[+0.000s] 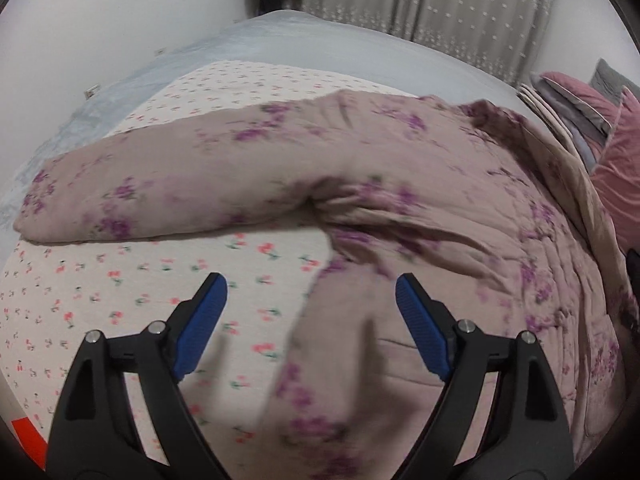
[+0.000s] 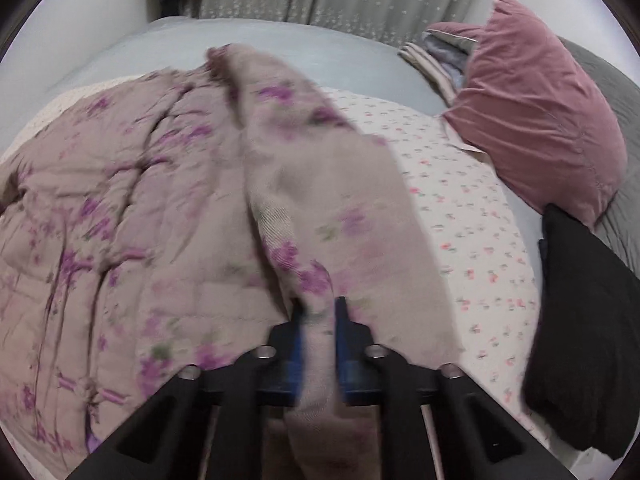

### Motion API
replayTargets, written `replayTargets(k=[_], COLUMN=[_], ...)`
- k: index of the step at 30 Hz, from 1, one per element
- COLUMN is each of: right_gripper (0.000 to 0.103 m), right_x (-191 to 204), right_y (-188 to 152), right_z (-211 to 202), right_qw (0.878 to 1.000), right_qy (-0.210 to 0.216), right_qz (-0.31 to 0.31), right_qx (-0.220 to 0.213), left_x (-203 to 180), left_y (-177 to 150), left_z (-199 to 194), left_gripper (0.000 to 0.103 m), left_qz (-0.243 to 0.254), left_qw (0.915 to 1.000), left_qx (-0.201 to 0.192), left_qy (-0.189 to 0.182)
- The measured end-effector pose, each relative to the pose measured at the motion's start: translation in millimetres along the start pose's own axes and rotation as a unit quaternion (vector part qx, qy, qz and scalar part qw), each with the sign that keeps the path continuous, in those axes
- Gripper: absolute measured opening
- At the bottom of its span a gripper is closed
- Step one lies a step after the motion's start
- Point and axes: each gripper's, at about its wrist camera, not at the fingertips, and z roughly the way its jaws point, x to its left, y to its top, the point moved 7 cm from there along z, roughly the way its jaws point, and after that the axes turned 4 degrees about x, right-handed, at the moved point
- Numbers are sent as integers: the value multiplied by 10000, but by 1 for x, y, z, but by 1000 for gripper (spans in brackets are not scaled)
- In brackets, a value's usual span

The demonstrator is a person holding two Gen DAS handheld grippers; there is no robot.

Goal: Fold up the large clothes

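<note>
A large mauve padded garment with purple flowers (image 1: 400,184) lies spread on a bed; one long sleeve stretches to the left (image 1: 140,192). My left gripper (image 1: 311,292) is open and empty, its blue pads (image 1: 204,320) hovering over the garment's near edge and the sheet. In the right wrist view the same garment (image 2: 120,208) covers the left half of the bed. My right gripper (image 2: 320,312) is shut on a fold of the garment's right part (image 2: 316,208) and lifts it off the bed.
A cream sheet with small red flowers (image 1: 100,300) covers the bed over a grey cover (image 2: 280,44). A pink pillow (image 2: 536,120), folded clothes (image 2: 440,56) and a black cloth (image 2: 580,320) lie at the right. Curtains (image 1: 432,8) and a white wall stand behind.
</note>
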Motion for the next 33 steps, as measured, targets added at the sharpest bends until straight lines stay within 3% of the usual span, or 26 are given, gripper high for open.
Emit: replayTargets(k=[3, 7, 9, 11, 13, 15, 16, 18, 20, 24, 26, 28, 33], right_gripper=[10, 9, 11, 13, 18, 19, 24, 51, 68, 71, 72, 72, 73], right_x=[-38, -123, -171, -223, -268, -291, -294, -291, -279, -230, -190, -155, -82], right_y=[19, 55, 71, 83, 86, 89, 92, 98, 109, 145, 167, 188, 232], right_z=[-9, -8, 3, 15, 15, 15, 17, 23, 28, 49, 59, 68, 99], right_qw=[9990, 9909, 9874, 9755, 9535, 9521, 9560, 9607, 9672, 9828, 9880, 9895, 9904], right_qy=[-442, -1317, -1461, -1841, -2450, -2059, -1572, -1014, -821, -202, 324, 753, 1249], right_qz=[14, 262, 601, 1155, 1688, 2237, 2466, 2580, 2405, 1817, 1477, 1172, 467], right_qx=[-108, -73, 111, 351, 473, 343, 241, 130, -42, -255, -307, -383, -366], left_x=[-22, -27, -24, -20, -15, -7, -5, 1, 2, 7, 10, 13, 12], left_y=[-2, 1, 10, 20, 29, 46, 51, 72, 92, 127, 148, 168, 196], left_z=[6, 10, 12, 14, 16, 20, 22, 30, 38, 60, 77, 96, 146], left_gripper=[86, 86, 86, 86, 86, 86, 86, 86, 86, 86, 86, 86, 86], left_qz=[310, 500, 530, 567, 627, 688, 697, 776, 906, 923, 915, 883, 993], left_qw=[9995, 9987, 9985, 9981, 9975, 9967, 9965, 9952, 9938, 9943, 9946, 9951, 9935], left_qx=[43, 55, 41, 21, -1, -41, -55, -83, -148, -63, 17, 36, 270], left_qy=[-7, 123, 161, 235, 320, 419, 459, 587, 626, 537, 480, 450, 485])
